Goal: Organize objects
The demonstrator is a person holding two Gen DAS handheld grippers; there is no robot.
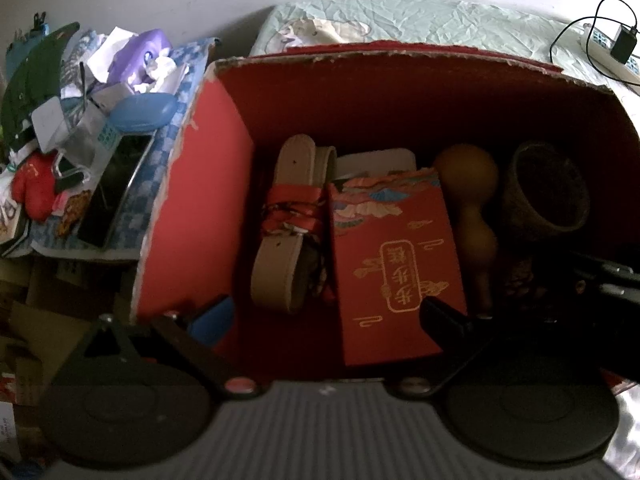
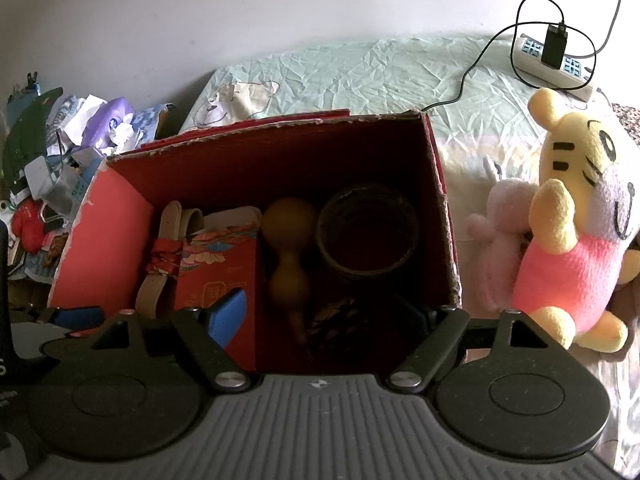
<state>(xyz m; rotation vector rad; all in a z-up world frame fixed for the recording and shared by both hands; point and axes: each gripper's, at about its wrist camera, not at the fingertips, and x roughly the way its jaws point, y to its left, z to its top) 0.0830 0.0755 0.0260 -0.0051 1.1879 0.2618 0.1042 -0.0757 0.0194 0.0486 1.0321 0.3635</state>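
An open red cardboard box (image 1: 400,96) (image 2: 280,152) stands on the bed. It holds a beige belt (image 1: 280,240) (image 2: 160,264) tied with red ribbon, a red packet with gold characters (image 1: 396,264) (image 2: 224,272), a brown gourd (image 1: 472,200) (image 2: 286,248) and a dark round cup (image 1: 548,192) (image 2: 368,232). My left gripper (image 1: 328,320) hangs open over the box's near side, above the belt and packet. My right gripper (image 2: 326,316) is open over the near right part, above the gourd. Neither holds anything.
A yellow tiger plush (image 2: 580,220) and a pink plush (image 2: 500,240) sit right of the box. A power strip with a black charger (image 2: 554,46) lies at the back right. A clutter pile with a blue case (image 1: 140,114) lies left of the box.
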